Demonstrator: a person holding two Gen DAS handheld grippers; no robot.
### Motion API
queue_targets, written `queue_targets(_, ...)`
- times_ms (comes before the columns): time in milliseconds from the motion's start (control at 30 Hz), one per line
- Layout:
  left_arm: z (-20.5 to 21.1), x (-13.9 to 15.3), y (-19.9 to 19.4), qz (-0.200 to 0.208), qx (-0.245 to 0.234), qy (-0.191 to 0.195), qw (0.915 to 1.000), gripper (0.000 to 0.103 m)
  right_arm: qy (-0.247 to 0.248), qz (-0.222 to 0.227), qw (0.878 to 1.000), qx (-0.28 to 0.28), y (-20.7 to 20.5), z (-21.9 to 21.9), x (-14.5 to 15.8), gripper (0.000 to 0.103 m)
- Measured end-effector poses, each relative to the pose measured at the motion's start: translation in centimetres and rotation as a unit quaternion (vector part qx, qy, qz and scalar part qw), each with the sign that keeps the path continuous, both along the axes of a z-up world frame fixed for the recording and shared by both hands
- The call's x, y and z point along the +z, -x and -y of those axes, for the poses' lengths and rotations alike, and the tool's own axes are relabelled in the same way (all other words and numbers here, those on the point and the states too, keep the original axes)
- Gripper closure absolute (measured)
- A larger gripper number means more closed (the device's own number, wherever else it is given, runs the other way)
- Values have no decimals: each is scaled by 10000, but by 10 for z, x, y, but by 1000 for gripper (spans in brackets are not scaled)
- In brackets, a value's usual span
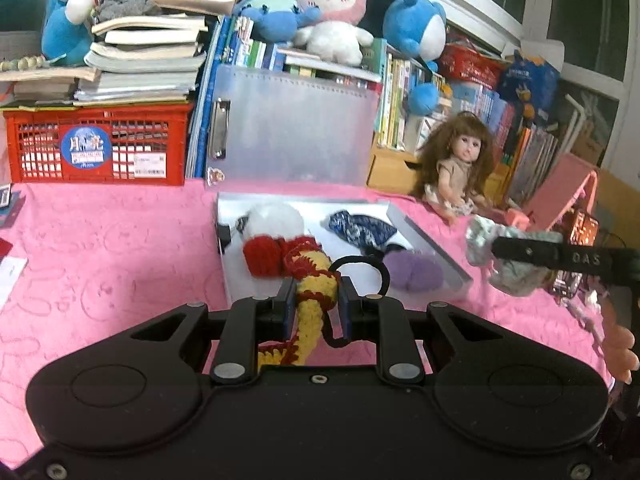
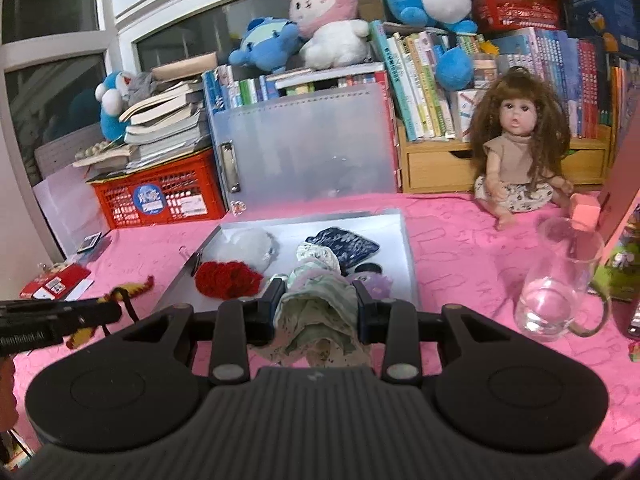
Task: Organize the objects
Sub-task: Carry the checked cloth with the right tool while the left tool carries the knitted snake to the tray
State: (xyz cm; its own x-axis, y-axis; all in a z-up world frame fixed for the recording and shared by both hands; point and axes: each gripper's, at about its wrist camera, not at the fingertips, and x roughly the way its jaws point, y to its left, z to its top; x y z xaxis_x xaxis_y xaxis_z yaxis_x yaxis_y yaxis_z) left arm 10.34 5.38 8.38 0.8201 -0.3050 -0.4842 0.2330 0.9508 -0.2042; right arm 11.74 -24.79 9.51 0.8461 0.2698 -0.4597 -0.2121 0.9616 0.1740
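Both views are lit evenly and softly, with a cool, slightly washed colour cast and strong saturation on the pink embossed tablecloth (image 1: 100, 248). Shadows are faint: only a dull patch lies under the black gripper bodies. The frosted translucent plastic box lid (image 1: 296, 128) glows hazily, and the clear glass jug (image 2: 560, 280) carries small white glints. Fisheye bending curves the white window frames (image 2: 120, 12) at the edges, where corners darken. The dark window panes give no daylight. Detail is mildly soft throughout.

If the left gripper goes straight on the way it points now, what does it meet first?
Probably the red crocheted piece in the shallow tray, just ahead of the left gripper, which holds a yellow crocheted piece. Depth is uncertain.
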Motion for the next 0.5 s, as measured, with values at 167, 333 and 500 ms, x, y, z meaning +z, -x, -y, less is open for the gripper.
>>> queue_targets(167,6,6,-6,68,2,-1,10000,83,-40,36,10000,-65,-1,11,7,64)
queue_targets(333,11,7,-10,62,-9,5,10000,82,-22,38,9999,-123,-3,20,14,64)
queue_targets(500,12,8,-19,57,53,57,10000,83,36,38,9999,-151,-7,22,17,64)
